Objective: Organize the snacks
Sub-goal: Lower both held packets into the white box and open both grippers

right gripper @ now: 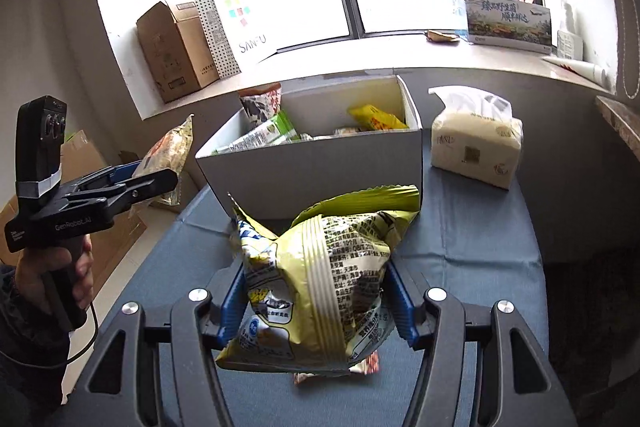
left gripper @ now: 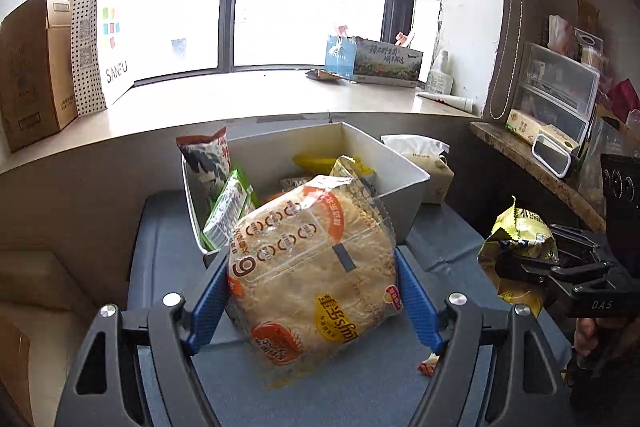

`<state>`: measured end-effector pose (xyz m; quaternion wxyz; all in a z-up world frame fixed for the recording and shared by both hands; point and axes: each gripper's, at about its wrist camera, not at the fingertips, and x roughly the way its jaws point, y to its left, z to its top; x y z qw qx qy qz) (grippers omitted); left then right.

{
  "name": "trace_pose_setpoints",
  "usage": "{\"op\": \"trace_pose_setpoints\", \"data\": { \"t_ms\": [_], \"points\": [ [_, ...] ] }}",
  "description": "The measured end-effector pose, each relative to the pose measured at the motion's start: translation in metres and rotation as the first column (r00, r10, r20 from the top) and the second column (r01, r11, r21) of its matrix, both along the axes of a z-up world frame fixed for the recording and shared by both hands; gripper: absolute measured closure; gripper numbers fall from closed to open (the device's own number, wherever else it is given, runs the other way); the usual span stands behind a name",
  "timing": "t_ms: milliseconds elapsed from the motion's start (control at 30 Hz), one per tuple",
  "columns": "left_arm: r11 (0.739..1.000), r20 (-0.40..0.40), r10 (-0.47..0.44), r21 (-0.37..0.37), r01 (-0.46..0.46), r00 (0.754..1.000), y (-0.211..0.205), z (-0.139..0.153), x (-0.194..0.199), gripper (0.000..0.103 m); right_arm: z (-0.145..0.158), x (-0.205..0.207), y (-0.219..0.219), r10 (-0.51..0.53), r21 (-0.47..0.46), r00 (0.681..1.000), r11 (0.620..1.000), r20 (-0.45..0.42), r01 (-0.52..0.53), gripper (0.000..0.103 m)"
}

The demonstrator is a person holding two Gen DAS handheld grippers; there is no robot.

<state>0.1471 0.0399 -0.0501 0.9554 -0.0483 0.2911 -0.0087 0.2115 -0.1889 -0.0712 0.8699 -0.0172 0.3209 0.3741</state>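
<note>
Left gripper clamped on noodle pack, raised over blue cloth. Right gripper pinching yellow chip bag. White box just ahead, half full.

Black hand-held gripper, blue ribbed pads, silver screws.

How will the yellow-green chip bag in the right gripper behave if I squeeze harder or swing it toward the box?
The yellow-green chip bag looks puffed and crinkled, so probably light and crushable; a harder squeeze risks breaking the contents. Its glossy film may slip between the right gripper pads. The loose top flops, so it could catch on the box rim.
</note>
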Motion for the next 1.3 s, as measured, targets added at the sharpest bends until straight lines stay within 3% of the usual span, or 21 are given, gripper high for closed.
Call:
{"op": "trace_pose_setpoints", "data": {
  "t_ms": [200,467,567,600,667,700,800,900,1033,1300],
  "points": [
    [0.999,0.016,0.036,0.0,-0.036,0.999,0.015,0.02,0.069,0.022,0.032,0.078,0.04,-0.061,0.061,0.998,0.996,-0.008,0.062,0.038],
    [0.998,-0.052,0.056,0.018,-0.056,0.997,0.027,0.012,0.144,0.021,0.04,0.163,0.087,-0.126,-0.01,0.991,0.992,-0.048,0.126,0.038],
    [0.999,-0.11,0.037,0.0,-0.037,0.993,0.034,0.006,0.162,0.013,0.04,0.178,0.096,-0.127,-0.038,0.992,0.991,-0.026,0.126,0.034],
    [0.999,-0.131,0.045,0.012,-0.044,0.99,0.035,0.003,0.165,0.005,0.037,0.183,0.098,-0.11,-0.044,0.993,0.993,-0.049,0.108,0.032],
    [0.997,-0.137,0.075,0.034,-0.071,0.988,0.037,-0.002,0.165,0.0,0.032,0.187,0.099,-0.11,-0.05,0.992,0.993,-0.065,0.106,0.005],
    [0.996,-0.136,0.087,0.036,-0.083,0.987,0.039,-0.003,0.163,0.0,0.031,0.186,0.099,-0.126,-0.06,0.991,0.991,-0.047,0.123,0.0],
    [0.997,-0.148,0.077,0.01,-0.077,0.986,0.042,-0.009,0.156,0.0,0.027,0.186,0.094,-0.149,-0.061,0.988,0.987,-0.045,0.146,0.0],
    [0.997,-0.148,0.077,0.04,-0.071,0.986,0.039,-0.012,0.148,0.0,0.023,0.185,0.089,-0.148,-0.05,0.986,0.988,-0.074,0.145,0.0],
    [0.997,-0.156,0.059,0.061,-0.05,0.986,0.031,-0.012,0.14,0.0,0.03,0.171,0.089,-0.132,-0.055,0.991,0.99,-0.02,0.131,0.0],
    [0.999,-0.039,0.022,0.028,-0.021,0.999,0.022,0.007,0.076,0.0,0.038,0.103,0.066,-0.052,-0.042,0.993,0.997,0.11,0.057,0.0]
  ]
}}
